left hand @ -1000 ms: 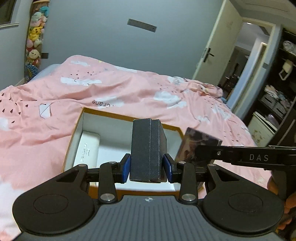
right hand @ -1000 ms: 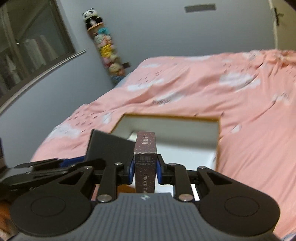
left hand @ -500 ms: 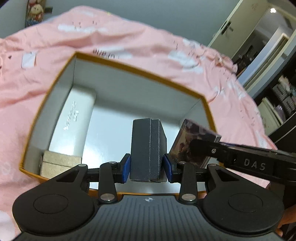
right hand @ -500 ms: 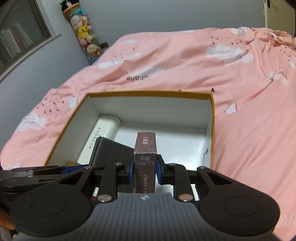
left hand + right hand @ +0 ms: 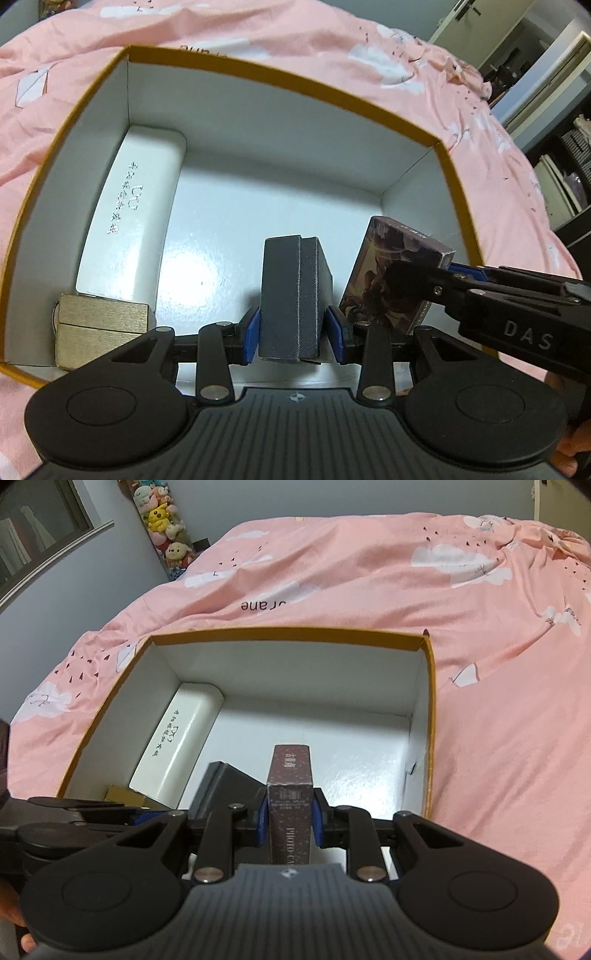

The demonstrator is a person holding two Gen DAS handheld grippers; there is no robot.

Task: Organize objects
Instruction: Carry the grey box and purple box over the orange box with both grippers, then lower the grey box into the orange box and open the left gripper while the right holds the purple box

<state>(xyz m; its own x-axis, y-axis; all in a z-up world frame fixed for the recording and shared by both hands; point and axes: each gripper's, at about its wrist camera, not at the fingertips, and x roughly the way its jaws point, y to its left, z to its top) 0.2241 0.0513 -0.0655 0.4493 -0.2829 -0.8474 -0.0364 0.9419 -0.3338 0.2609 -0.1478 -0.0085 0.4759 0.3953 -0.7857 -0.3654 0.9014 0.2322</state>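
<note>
An open cardboard box with white inside walls and an orange rim sits on the pink bed. My left gripper is shut on a dark grey case and holds it inside the box near the front wall. My right gripper is shut on a dark maroon photo card box, held upright inside the box just right of the grey case. The card box shows in the left wrist view too. A white glasses case and a gold box lie along the box's left side.
The pink duvet with cloud print surrounds the box. A column of plush toys stands in the far corner. A door and shelves are off to the right of the bed.
Both grippers have moved forward and down from above the box's front edge into the box, each still holding its item. The box floor now fills both views.
</note>
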